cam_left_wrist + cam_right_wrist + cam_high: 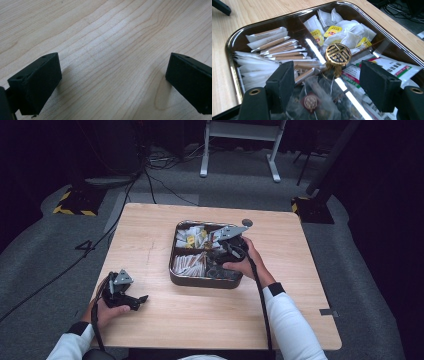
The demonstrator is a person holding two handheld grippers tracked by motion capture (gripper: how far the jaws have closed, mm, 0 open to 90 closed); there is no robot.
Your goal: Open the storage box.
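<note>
Box (206, 281) with a clear glass lid sits mid-desk (150, 230), dark, rounded-cornered, divided into compartments of paper sachets and tea bags. Right hand-held gripper (328, 80) hovers over it, jaws apart, the small brass knob (338, 54) just ahead between them. A good grasp likely means centring on that ornate round knob, closing squarely, lifting straight. Left hand-held gripper (113, 82) rests apart on bare woodgrain.

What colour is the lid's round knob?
Gold knob, with an openwork pattern; clearest in the right gripper view.
</note>
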